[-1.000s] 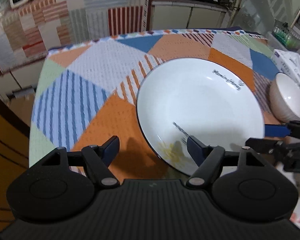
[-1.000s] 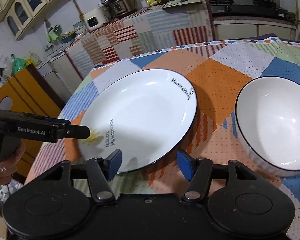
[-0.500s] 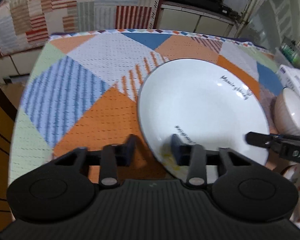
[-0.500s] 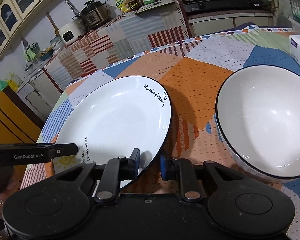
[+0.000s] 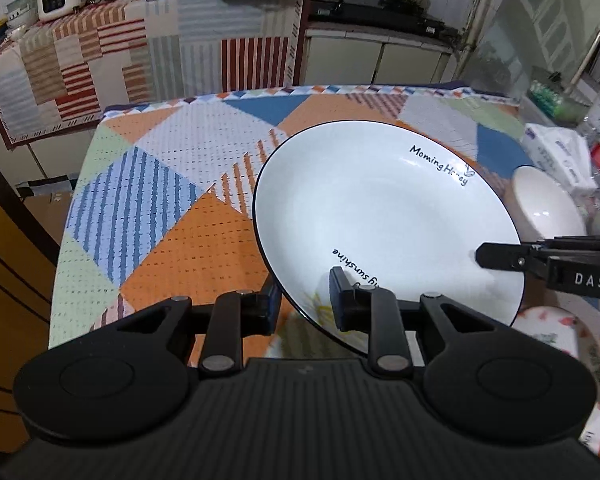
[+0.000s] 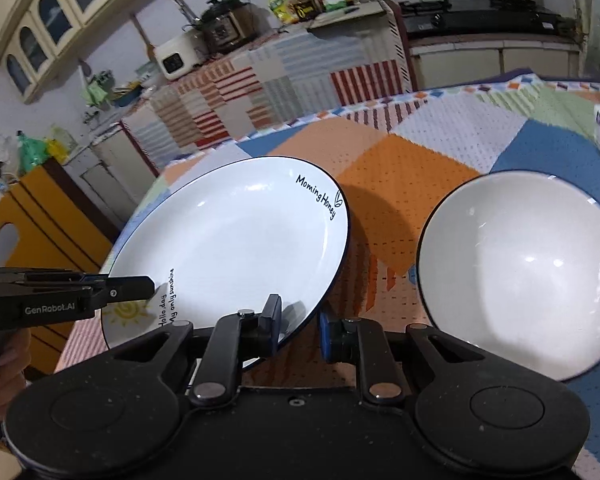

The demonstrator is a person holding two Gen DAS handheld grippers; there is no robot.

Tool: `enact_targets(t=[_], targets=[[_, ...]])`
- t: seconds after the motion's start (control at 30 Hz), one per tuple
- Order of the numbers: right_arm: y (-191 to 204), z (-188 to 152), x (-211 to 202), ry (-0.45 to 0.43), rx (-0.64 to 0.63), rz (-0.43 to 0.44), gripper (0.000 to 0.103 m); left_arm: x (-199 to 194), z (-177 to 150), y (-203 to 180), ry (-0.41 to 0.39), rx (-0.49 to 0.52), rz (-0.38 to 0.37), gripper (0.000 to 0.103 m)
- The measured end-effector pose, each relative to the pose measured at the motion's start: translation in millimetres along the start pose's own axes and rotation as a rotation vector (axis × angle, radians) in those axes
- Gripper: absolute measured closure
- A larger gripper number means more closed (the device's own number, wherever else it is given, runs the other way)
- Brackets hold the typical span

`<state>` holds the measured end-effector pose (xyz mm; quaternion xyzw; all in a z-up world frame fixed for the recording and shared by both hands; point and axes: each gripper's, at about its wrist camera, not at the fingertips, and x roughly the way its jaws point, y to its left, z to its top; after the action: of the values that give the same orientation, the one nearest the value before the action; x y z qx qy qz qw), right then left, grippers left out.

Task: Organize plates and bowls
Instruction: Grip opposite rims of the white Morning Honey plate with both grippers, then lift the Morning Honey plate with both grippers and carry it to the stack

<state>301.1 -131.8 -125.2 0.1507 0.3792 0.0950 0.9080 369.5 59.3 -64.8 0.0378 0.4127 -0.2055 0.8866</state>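
Since half a second ago both claws have closed on the plate (image 5: 380, 216) and raised it; its near rim now sits clear of the surface (image 5: 172, 240). I see my left claw (image 5: 304, 304) clamped on the near edge, one finger under the rim and one on the white face. My right claw (image 6: 298, 326) grips the opposite rim in the same way. The plate is round, so it has no long axis; it tilts, with the "Morning Honey" text on the far side and the sun drawing nearest to my left claw. It is white with a thin dark rim. Just beside it stands a white bowl (image 6: 520, 272) on the patchwork cloth.
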Motion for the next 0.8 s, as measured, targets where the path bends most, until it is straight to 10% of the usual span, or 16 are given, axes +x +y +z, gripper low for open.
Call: enact_targets(t=[0.8], targets=[[1, -68, -156, -0.061, -0.053, 0.032, 0.080, -121, -70, -95, 0.071, 0.006, -0.089, 0.080]])
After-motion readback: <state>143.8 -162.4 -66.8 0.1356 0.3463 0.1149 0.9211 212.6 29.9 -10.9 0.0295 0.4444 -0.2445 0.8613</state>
